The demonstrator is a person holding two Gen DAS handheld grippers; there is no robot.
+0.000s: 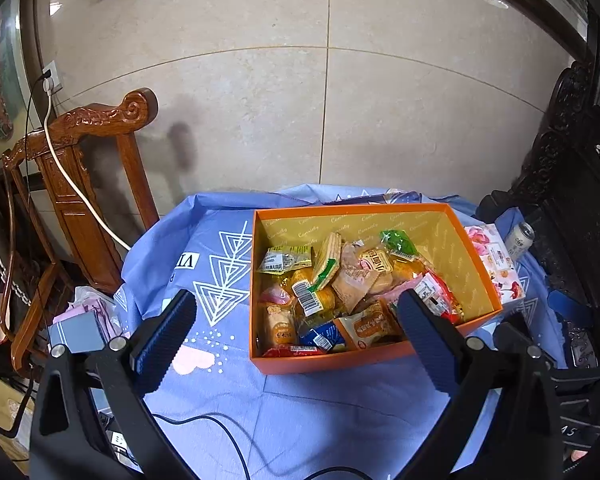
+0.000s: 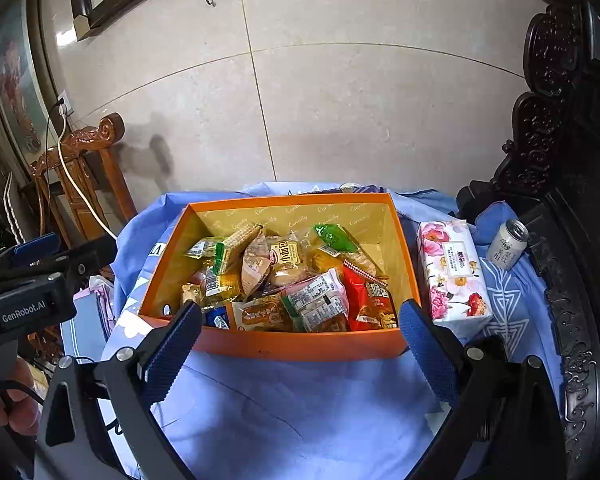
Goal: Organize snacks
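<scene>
Right wrist view alone takes in the left hand-held gripper (image 2: 32,256), off to its left beside the orange box (image 2: 300,344), with a "GenRobot.AI" label on its body and the person's fingers (image 2: 18,408) wrapped below; from that angle its jaws cannot be judged. Left wrist view settles it: the left hand-held gripper (image 1: 296,320) stands wide, nothing between its blue pads, the right pad overlapping the near right corner of the box (image 1: 332,362) and the left pad over the blue cloth (image 1: 300,420) covering the bench. That view also shows a black cable (image 1: 220,428) lying on the cloth just ahead of the jaws. The right hand-held gripper (image 2: 300,328) is likewise spread wide and empty, its pads framing the near wall of the box. Ahead of both, the box holds the snacks (image 2: 284,276) in a loose heap: yellow, green, red and clear wrappers, several showing barcodes. To the right of the box, just beside its wall, lies a floral tissue pack (image 2: 452,276), and farther right a small can (image 2: 506,244) leans near dark carved furniture (image 2: 572,208). A carved wooden chair (image 1: 88,184) stands far left against the tiled wall.
</scene>
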